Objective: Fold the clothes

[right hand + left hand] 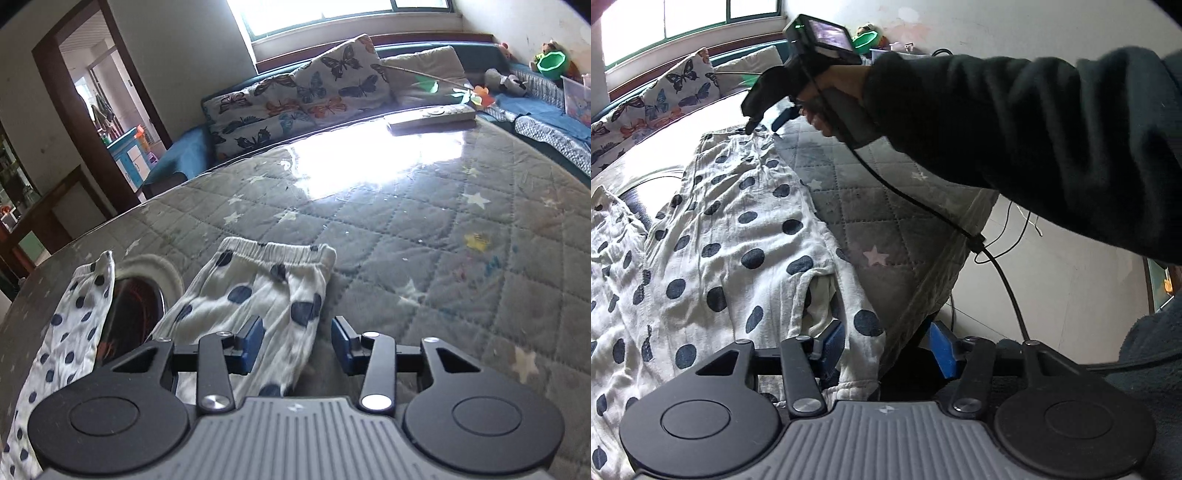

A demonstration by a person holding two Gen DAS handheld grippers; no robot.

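Observation:
White trousers with dark blue dots (738,236) lie lengthwise on a grey quilted mat with stars (871,221). In the left wrist view my left gripper (888,347) is at their near end. Its jaws stand apart, with the cloth's right edge between the blue pads (833,343). At the far end a hand in a dark sleeve (1015,122) holds my right gripper (764,123) low over the cloth. In the right wrist view the right gripper (297,345) is open. It straddles the right edge of the trousers (258,291) just below the elastic waistband (280,253).
A second dotted piece (70,332) lies to the left, beside a dark oval with a pale rim (136,306). Butterfly-print cushions (295,96) and a flat white device (432,118) sit at the far side. The mat's edge (942,266) drops off on the right, and a black cable (997,266) hangs there.

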